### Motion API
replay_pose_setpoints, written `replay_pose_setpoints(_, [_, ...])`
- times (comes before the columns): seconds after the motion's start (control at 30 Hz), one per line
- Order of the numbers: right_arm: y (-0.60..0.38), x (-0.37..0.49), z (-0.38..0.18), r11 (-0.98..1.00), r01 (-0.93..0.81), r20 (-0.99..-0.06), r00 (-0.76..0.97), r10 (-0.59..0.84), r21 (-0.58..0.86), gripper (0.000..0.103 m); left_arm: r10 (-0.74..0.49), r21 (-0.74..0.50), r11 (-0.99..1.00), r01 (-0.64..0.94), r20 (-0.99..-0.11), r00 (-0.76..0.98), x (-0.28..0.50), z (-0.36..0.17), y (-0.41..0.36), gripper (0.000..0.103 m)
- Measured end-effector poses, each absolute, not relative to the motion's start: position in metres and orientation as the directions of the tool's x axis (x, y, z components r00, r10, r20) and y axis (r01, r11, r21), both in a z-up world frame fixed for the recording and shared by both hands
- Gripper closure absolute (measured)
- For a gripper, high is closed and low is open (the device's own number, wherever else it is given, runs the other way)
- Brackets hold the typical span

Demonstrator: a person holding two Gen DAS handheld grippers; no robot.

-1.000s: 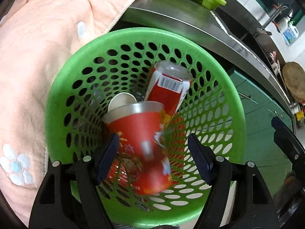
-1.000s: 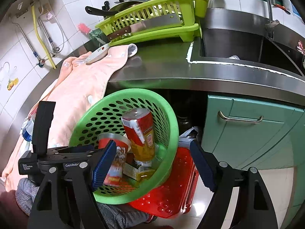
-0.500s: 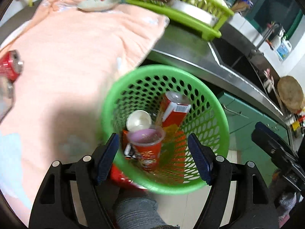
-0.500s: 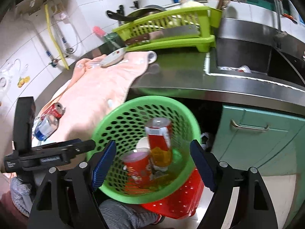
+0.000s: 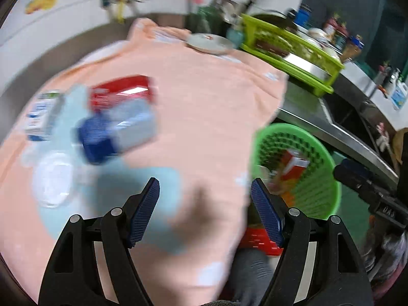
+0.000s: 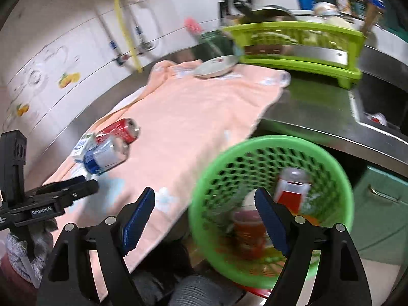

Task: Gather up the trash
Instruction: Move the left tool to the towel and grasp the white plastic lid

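Note:
A green perforated basket [image 6: 329,158] stands below the counter edge and also shows in the left wrist view [image 5: 323,153]. It holds a red can [image 6: 290,191], a red cup [image 6: 248,229] and a white lid. On the peach towel [image 6: 193,117] lie a red can [image 6: 118,132], a blue-and-silver can [image 6: 104,156] and a small carton [image 6: 81,148]; the left wrist view shows them blurred, the blue-and-silver can [image 5: 119,130] nearest. My left gripper [image 5: 205,209] is open and empty over the towel. My right gripper [image 6: 204,216] is open and empty above the basket's left rim.
A clear plastic lid [image 5: 54,178] lies on the towel at the left. A plate [image 6: 216,65] sits at the towel's far end. A green dish rack [image 6: 301,48] and the sink [image 6: 377,107] are at the back right. A red crate [image 5: 255,237] sits under the basket.
My left gripper has swung left from over the basket to over the towel, bringing the cans and carton into view. The red cup it hung over now sits in the basket. My right gripper has risen.

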State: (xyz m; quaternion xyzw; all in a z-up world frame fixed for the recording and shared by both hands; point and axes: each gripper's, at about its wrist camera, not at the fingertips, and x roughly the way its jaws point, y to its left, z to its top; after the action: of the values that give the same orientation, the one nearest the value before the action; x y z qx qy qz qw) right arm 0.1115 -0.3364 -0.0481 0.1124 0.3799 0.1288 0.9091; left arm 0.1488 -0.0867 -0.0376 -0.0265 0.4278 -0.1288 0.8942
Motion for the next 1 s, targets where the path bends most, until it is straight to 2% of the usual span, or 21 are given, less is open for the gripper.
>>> replay_pose_setpoints(0.1, [-0.311, 0.118, -0.046, 0.935, -0.193, -0.663, 0.663, 0.349, 0.299, 0.025, -0.197, -0.121, 0.979, 0.162, -0.75, 0.632, 0.146, -0.031, -0.045, 0.029])
replay_pose_setpoints(0.2, [-0.287, 0.125, -0.044, 0.923, -0.237, -0.664, 0.641, 0.384, 0.304, 0.025, -0.144, -0.093, 0.989, 0.112, -0.747, 0.649, 0.146, -0.031, -0.007, 0.022])
replay_pose_setpoints(0.27, [-0.273, 0.128, -0.045, 0.919, -0.259, -0.668, 0.632, 0.394, 0.297, 0.025, -0.107, -0.08, 0.994, 0.071, -0.752, 0.651, 0.149, -0.035, 0.016, 0.022])
replay_pose_setpoints(0.37, [-0.251, 0.134, -0.045, 0.908, -0.299, -0.672, 0.611, 0.418, 0.294, 0.023, -0.098, -0.069, 0.995, 0.07, -0.766, 0.635, 0.157, -0.045, 0.044, 0.019])
replay_pose_setpoints(0.73, [-0.198, 0.162, -0.056, 0.88, -0.381, -0.702, 0.543, 0.461, 0.283, 0.021, -0.055, -0.001, 0.996, 0.092, -0.81, 0.584, 0.174, -0.08, 0.07, 0.012])
replay_pose_setpoints(1.0, [-0.169, 0.187, -0.065, 0.856, -0.446, -0.724, 0.496, 0.48, 0.262, 0.02, -0.077, -0.022, 0.994, 0.105, -0.828, 0.556, 0.187, -0.094, 0.083, 0.012])
